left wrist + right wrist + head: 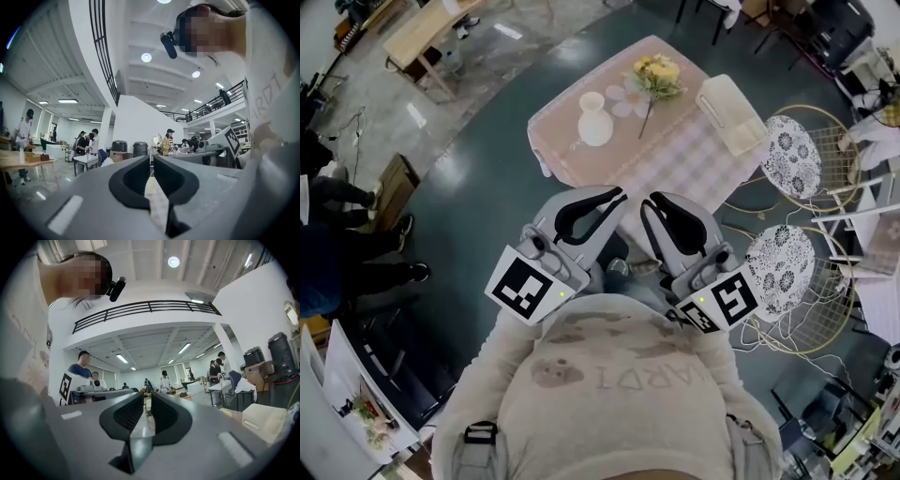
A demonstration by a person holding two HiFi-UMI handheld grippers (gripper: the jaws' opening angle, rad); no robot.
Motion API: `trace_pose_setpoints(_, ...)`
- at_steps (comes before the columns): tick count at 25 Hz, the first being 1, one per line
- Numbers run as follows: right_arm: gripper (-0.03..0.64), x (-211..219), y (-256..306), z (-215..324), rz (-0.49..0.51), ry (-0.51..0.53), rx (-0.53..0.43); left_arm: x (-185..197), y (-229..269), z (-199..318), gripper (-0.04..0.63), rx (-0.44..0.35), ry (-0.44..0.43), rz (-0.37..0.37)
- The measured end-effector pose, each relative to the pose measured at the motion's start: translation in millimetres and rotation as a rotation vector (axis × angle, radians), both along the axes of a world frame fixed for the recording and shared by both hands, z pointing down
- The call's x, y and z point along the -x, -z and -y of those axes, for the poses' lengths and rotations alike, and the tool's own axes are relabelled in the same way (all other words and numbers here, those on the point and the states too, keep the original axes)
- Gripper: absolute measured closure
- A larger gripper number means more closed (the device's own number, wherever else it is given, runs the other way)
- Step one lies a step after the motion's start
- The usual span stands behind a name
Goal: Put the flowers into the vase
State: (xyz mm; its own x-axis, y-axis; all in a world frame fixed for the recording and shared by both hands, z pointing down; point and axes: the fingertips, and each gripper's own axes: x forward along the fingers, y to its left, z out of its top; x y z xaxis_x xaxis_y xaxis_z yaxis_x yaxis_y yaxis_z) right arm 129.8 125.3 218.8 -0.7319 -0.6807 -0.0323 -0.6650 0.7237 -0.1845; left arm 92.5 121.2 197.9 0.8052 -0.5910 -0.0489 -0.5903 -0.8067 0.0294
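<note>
Left gripper (614, 208) and right gripper (654, 204) are both hanging slightly spread, pinching nothing; my sweater (609, 403) is showing "ARD1", its lettering partly lost in folds.

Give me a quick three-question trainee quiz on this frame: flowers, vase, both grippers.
1. Multiple choice: the flowers are A) standing in the vase; B) lying on the table, to the vase's right in the head view; C) between one gripper's jaws.
2. True or false: the left gripper and the right gripper each have their jaws slightly apart with nothing between them.
3. Short answer: how many chairs with patterned seats stand by the table in the head view?
Key: 1 B; 2 true; 3 two.
</note>
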Motion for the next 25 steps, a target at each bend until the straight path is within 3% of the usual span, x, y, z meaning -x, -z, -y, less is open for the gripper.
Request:
trace_pose_setpoints(6, 0.54, -3.9, -5.0, 29.7, 0.009, -0.035, 0.028, -0.2, -10.6, 33.1, 0.573, 0.03, -0.015, 0.009)
trace_pose_setpoints(15, 0.54, 2.3, -11.4, 110.9, 0.002, -0.137, 0.052, 2.4, -16.0, 114.3, 0.572, 0.051, -0.128, -0.007)
trace_pose_setpoints(25, 0.54, 53.1, -12.1, 180.2, -0.017, -0.264, 0.092, 59.3, -14.6, 173.0, 0.56, 0.057, -0.253, -0.024)
